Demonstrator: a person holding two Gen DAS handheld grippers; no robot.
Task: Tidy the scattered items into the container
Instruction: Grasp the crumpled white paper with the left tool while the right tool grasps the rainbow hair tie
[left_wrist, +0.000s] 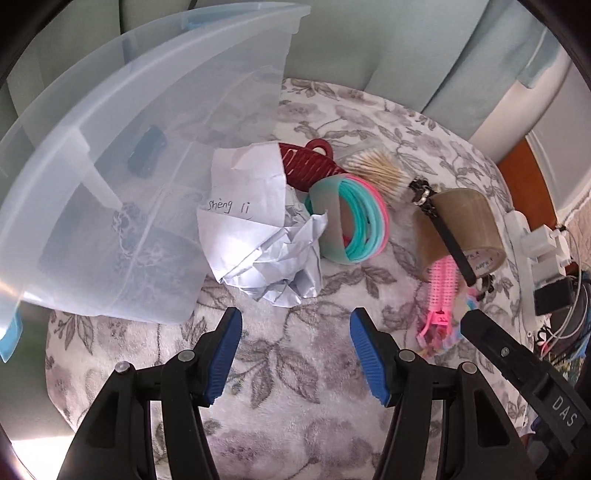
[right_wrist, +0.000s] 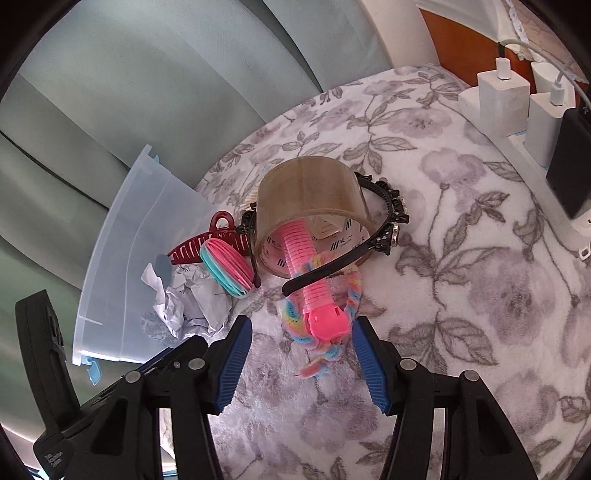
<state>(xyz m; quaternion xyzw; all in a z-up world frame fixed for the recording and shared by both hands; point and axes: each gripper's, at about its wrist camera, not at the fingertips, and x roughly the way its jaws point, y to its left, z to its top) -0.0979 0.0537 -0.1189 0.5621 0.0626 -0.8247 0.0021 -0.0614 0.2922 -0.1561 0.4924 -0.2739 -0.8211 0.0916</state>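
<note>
Claws (left_wrist: 295, 354) (right_wrist: 301, 365) angled down – both agape, over floral blanket (left_wrist: 295, 424).

We can't identify the dark item (left_wrist: 146, 156) inside the container (left_wrist: 110, 122); the frosted wall blurs it. Container rim is cut off at the left edge. Paper wad (left_wrist: 258, 225) hides part of the red claw clip (left_wrist: 310, 166). Tape roll (right_wrist: 314, 206) covers the pink roller's (right_wrist: 314, 280) far end.
</note>
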